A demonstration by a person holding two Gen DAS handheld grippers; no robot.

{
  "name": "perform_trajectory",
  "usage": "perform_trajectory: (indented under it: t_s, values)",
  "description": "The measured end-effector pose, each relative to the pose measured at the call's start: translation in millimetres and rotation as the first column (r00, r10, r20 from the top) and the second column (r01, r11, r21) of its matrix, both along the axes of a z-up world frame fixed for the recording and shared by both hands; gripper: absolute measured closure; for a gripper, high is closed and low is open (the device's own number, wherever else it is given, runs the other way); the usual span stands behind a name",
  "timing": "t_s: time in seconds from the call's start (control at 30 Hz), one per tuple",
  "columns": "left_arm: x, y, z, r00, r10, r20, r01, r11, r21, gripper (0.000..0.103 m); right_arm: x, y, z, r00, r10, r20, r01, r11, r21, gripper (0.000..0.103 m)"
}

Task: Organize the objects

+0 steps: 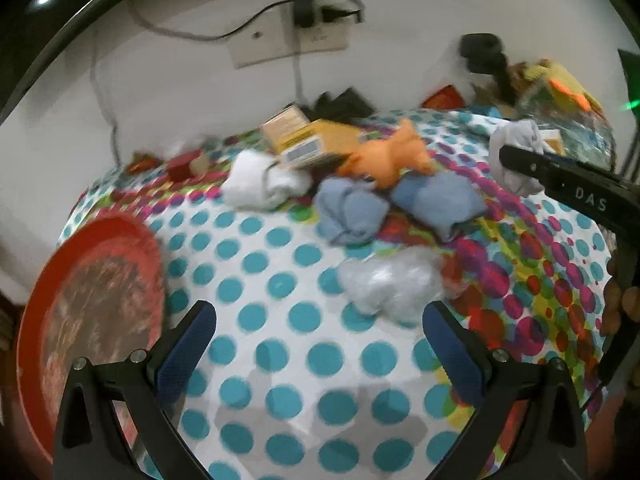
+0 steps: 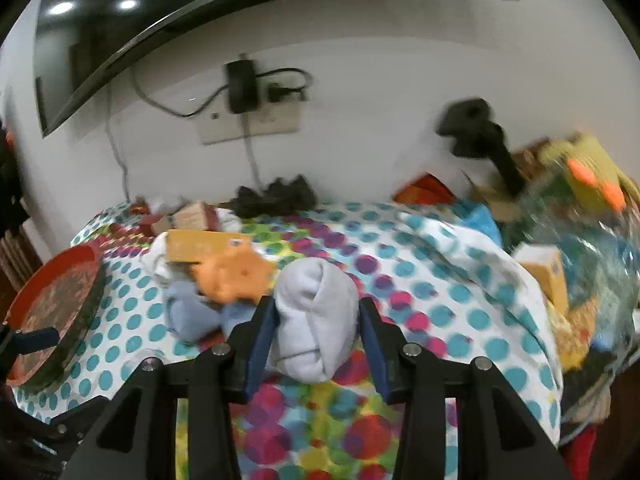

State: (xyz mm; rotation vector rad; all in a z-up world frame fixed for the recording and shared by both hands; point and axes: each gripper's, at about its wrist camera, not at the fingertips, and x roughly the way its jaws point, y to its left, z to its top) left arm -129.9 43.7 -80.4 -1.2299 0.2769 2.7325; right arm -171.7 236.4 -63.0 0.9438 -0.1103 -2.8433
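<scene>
Sock [image 2: 316, 316] sits pinched mid-roll in your right tool [image 2: 318, 320], above the bed [image 2: 440, 280]. Soft, light, compressible: grip the bundle's middle. Your left tool [image 1: 320, 344] is spread, empty.

White wall [image 2: 400, 100] w/ socket plate [image 2: 256, 124]; dark TV [image 2: 120, 40], prob.

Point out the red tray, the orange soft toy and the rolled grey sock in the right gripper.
red tray [image 1: 100, 280], left wrist view, on its worn inner face.
orange soft toy [image 1: 384, 158], left wrist view, on its body.
rolled grey sock [image 2: 314, 320], right wrist view, on its middle fold.
</scene>
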Motion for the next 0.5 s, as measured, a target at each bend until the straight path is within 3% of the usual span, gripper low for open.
perform_trajectory:
  t_s: [0.1, 0.4, 0.5]
  values:
    - [-10.1, 11.7, -2.0, 0.999, -0.043, -0.002, 0.043, 0.999, -0.033, 0.000, 3.3, 21.4, -9.2, 0.999, -0.043, 0.022, 0.044, 0.998, -0.035, 0.060]
    - [-39.3, 28.6, -23.8, 0.994, -0.072, 0.081, 0.071, 0.997, 0.010, 0.001, 5.4, 31.1, -22.8, 0.996, -0.085, 0.031, 0.087, 0.995, -0.050, 0.060]
    - [-42.0, 31.9, -32.8, 0.993, -0.073, 0.090, 0.075, 0.997, -0.015, 0.012, 3.2, 29.4, -27.3, 0.995, -0.088, 0.045, 0.091, 0.995, -0.047, 0.060]
